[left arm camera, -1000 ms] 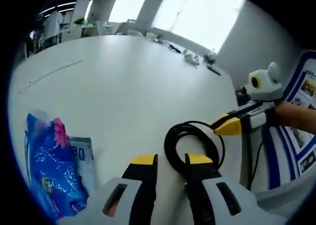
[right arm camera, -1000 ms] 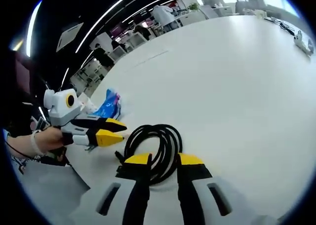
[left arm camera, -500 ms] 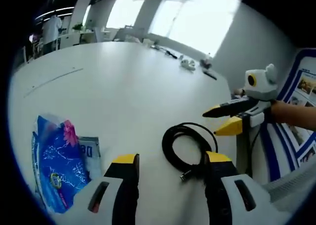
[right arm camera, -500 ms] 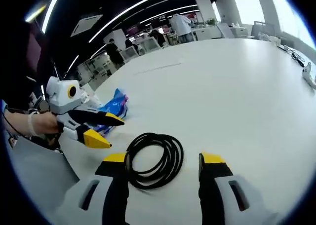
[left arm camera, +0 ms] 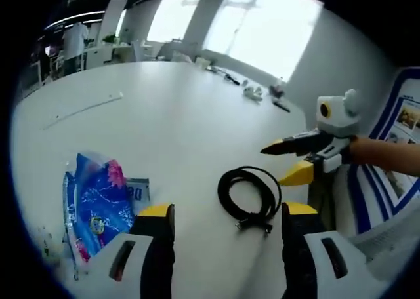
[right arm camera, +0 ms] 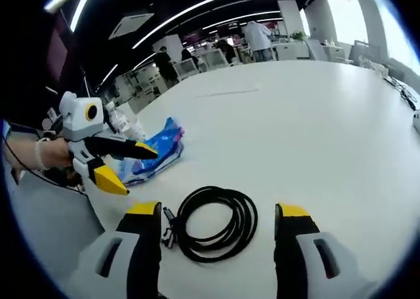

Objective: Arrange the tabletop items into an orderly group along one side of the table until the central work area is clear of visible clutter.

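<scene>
Lying free on the white round table (left arm camera: 164, 115): coiled black rubber cable (left arm camera: 250, 195), ahead of left gripper (left arm camera: 226, 215), jaws spread wide. Gaping likewise, right gripper (right arm camera: 218, 215). Resting nearby, blue printed plastic packet (left arm camera: 95, 204), possibly wipes.

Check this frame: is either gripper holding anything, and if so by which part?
Nothing is held. Both the left gripper and the right gripper are open, and the coiled black cable lies free on the white table between them.

bright windows (left arm camera: 262, 23), ceiling light strips (right arm camera: 197, 14), distant office desks (right arm camera: 289, 50)
</scene>
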The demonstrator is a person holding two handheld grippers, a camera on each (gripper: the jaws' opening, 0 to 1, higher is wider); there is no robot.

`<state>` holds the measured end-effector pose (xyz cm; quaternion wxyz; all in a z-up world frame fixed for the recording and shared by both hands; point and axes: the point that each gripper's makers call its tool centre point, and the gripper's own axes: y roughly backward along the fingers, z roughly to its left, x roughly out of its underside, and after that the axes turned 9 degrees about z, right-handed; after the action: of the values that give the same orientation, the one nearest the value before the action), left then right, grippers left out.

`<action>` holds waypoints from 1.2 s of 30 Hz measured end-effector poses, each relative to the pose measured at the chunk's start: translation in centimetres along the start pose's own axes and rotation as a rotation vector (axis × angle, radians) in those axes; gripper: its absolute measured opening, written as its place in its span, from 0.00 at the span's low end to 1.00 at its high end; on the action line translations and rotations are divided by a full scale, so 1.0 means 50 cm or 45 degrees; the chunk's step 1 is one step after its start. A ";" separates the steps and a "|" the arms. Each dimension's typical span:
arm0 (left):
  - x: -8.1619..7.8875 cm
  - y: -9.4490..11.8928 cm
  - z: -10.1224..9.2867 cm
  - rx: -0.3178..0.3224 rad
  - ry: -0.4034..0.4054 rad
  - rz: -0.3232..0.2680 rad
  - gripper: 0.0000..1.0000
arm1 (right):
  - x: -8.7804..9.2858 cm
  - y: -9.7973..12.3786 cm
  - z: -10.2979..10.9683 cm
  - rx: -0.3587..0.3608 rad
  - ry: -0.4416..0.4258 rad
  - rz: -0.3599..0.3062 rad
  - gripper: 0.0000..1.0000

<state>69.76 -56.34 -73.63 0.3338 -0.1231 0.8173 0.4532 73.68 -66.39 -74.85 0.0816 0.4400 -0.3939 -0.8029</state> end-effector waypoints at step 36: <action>0.085 0.157 0.116 -0.256 0.308 -0.099 0.61 | -0.152 -0.107 0.113 -0.172 0.328 0.031 0.64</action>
<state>65.16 -46.72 -73.36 0.2362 -0.2410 0.7968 0.5013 75.02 -55.96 -72.05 0.1707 0.5281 -0.3303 -0.7634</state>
